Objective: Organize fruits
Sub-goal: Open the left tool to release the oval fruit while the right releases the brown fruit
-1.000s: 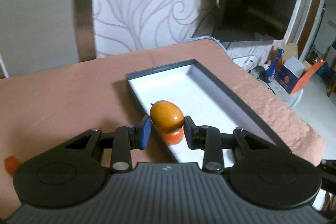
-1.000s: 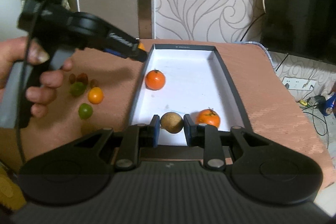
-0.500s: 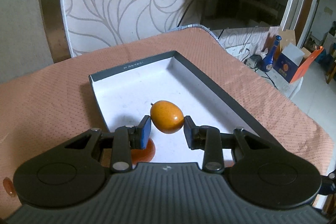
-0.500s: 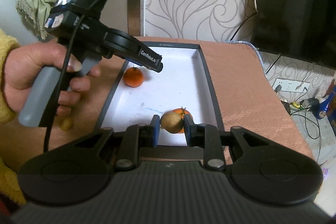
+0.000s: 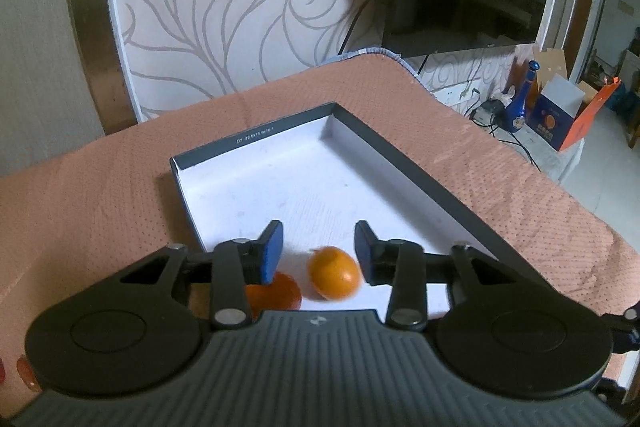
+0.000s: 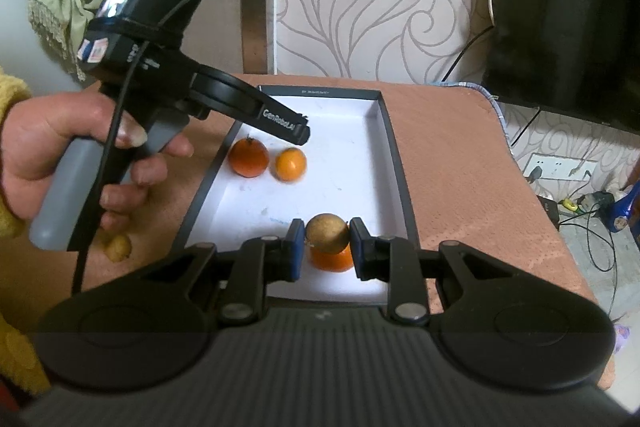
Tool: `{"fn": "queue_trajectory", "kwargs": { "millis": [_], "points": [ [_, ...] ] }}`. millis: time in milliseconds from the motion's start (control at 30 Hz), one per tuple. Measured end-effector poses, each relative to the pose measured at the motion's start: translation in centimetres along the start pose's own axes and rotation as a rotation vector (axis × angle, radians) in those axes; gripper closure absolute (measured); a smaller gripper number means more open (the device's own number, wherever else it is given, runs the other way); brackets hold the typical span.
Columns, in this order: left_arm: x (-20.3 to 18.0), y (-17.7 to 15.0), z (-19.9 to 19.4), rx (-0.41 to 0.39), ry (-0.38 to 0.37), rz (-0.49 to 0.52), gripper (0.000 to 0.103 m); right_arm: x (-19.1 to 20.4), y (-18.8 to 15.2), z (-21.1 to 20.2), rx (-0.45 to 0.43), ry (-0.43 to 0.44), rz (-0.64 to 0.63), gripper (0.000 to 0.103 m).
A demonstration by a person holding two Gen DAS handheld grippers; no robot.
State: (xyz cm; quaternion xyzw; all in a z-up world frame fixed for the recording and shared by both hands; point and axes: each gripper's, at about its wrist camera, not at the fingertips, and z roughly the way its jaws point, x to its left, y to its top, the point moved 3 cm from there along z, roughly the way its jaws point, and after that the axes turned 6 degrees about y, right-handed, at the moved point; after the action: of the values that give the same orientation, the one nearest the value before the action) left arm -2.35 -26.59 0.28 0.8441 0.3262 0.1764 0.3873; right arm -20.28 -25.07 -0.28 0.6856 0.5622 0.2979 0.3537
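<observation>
Over the tray [image 5: 420, 163], the left gripper [image 5: 319, 247] is gaping wide, dropping its kumquat [image 5: 334, 273]; the right gripper [image 6: 326, 247] is pinching a longan [image 6: 327, 233] for placing.

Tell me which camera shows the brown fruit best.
The right wrist view: the brown fruit sits centred and sharp, gripped in the right claw above a tangerine in the box. The left wrist view does not show it.

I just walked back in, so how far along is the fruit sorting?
Done: two tomato-like fruits and a small orange fruit, just let go by the open left gripper, are in the tray. In hand: the right gripper holds a brown fruit above it. Left: a yellowish fruit on the table.
</observation>
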Motion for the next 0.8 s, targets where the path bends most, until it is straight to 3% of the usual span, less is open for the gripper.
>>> {"fn": "queue_trajectory", "kwargs": {
  "millis": [467, 800],
  "points": [
    [2.3, -0.7, -6.5, -0.069, -0.030, -0.031, 0.056, 1.0, 0.2, 1.9, 0.018, 0.018, 0.033, 0.076],
    [7.4, -4.8, -11.6, -0.062, 0.013, -0.091, 0.056, 1.9, 0.5, 3.2, 0.012, 0.003, 0.077, 0.076]
  ]
}}
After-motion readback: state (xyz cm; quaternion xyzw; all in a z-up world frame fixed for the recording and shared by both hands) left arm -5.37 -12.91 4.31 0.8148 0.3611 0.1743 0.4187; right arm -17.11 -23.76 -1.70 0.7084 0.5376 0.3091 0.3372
